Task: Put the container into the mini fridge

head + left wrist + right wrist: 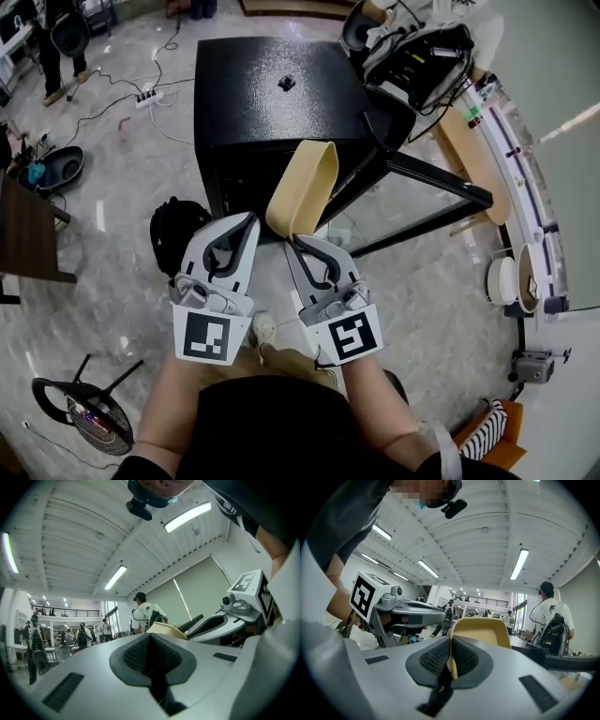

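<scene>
A tan, shallow container (302,187) stands on edge in front of the black mini fridge (277,103). My right gripper (294,243) is shut on the container's near rim; in the right gripper view the container (480,632) rises between the dark pads. The fridge's glass door (417,202) swings open to the right. My left gripper (251,223) is shut with nothing in it, just left of the container. In the left gripper view my left gripper (149,648) points upward at the ceiling, with the container's edge (165,629) and the right gripper's body beside it.
A black bag (173,232) lies on the marble floor left of the fridge. A fan (80,403) stands at lower left, a dark table (28,234) at far left. Equipment (412,61) sits right of the fridge top. People stand in the hall (143,613).
</scene>
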`<action>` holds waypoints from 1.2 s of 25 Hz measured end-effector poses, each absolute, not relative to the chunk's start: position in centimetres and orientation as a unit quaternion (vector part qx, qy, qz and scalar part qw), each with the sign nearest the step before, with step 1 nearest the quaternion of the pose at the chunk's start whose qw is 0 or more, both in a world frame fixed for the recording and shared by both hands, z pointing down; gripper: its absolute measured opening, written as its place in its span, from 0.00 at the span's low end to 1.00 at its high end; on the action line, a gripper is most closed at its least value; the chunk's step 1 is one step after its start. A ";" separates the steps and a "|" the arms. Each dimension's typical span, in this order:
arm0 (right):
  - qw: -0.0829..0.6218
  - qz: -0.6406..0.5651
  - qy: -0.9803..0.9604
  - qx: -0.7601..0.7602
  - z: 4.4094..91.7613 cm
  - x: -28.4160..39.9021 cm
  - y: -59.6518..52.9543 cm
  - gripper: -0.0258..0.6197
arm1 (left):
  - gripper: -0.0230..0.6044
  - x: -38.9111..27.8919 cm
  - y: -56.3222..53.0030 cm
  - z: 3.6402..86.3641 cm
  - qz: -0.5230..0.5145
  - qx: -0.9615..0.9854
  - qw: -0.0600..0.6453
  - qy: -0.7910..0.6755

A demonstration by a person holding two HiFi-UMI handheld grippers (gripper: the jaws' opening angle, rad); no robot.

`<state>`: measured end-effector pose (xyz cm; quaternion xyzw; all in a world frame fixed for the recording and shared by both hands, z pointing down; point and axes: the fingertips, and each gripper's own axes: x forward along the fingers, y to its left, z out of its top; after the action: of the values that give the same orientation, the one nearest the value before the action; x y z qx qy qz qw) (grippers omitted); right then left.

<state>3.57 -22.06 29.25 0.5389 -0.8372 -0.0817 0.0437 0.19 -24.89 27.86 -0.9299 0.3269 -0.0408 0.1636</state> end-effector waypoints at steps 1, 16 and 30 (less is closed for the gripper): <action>0.047 -0.081 -0.837 0.539 29.4 3.3 -22.0 0.10 | 0.07 0.0 -24.9 27.9 -0.040 -0.931 0.162 0.324; 0.251 -0.080 -0.865 0.427 37.1 4.1 -22.2 0.10 | 0.07 1.2 -26.5 31.1 -0.040 -0.936 0.145 0.319; 0.321 -0.101 -0.887 0.316 40.7 8.6 -25.6 0.10 | 0.07 4.3 -28.9 34.8 -0.077 -0.916 0.127 0.373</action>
<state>8.62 -25.65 40.69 0.3162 -0.8869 -0.1010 0.3212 4.25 -28.94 34.82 -0.9158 0.3732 -0.0769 0.1272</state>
